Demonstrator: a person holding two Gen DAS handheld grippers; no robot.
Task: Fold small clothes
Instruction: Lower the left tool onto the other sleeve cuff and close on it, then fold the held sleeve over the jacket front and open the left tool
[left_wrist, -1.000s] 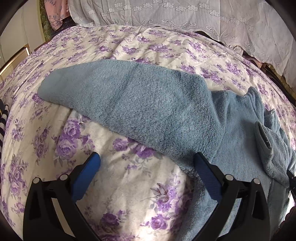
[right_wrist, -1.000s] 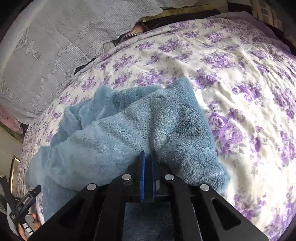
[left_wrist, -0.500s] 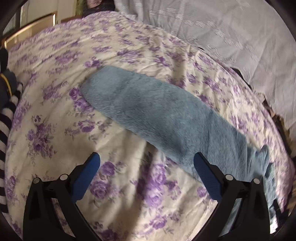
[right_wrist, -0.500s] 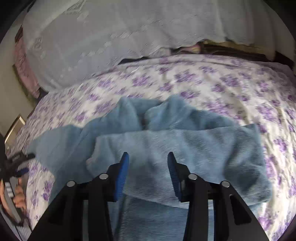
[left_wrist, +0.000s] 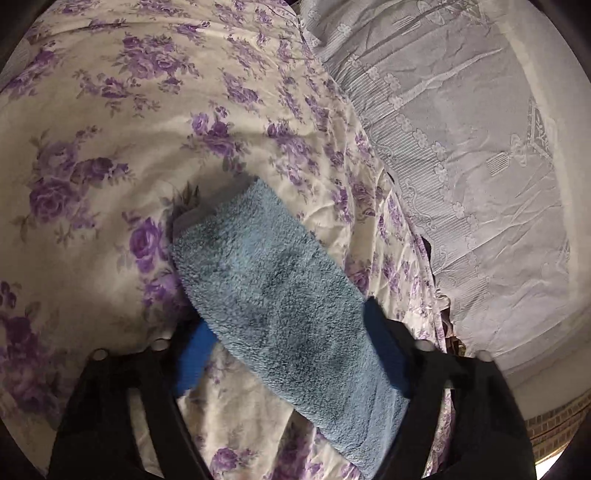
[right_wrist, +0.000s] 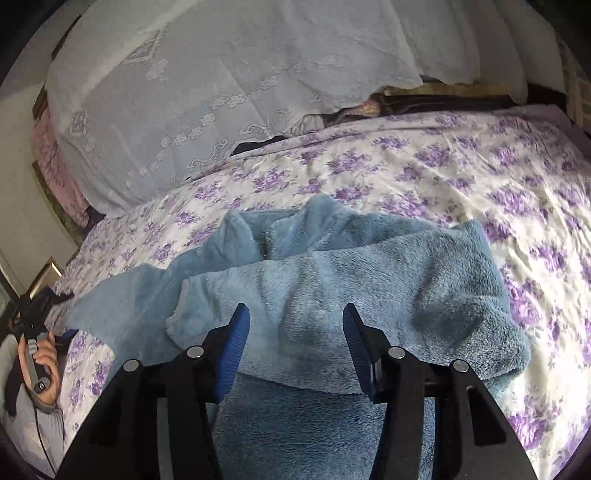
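A blue fleece garment (right_wrist: 351, 280) lies partly folded on the floral bed sheet (right_wrist: 461, 166). Its sleeve (left_wrist: 266, 280) stretches out over the sheet in the left wrist view. My left gripper (left_wrist: 288, 321) straddles that sleeve and its jaws are closing. One blue pad is tucked under the sleeve's edge and the other is at the opposite edge, with no firm squeeze visible. My right gripper (right_wrist: 294, 310) hovers over the folded body of the garment. Its jaws are closing slightly and stand apart, and nothing is pinched between them.
A white lace cover (right_wrist: 221, 74) drapes over a pile along the bed's far side, also white lace cover (left_wrist: 461, 147). A person's hand (right_wrist: 40, 354) shows at the left edge of the right wrist view. Floral sheet (left_wrist: 92, 129) lies bare left of the sleeve.
My left gripper swept along the sleeve to its end, rolled, and its jaws narrowed around it. My right gripper let go of the garment's fold, opened and drew back.
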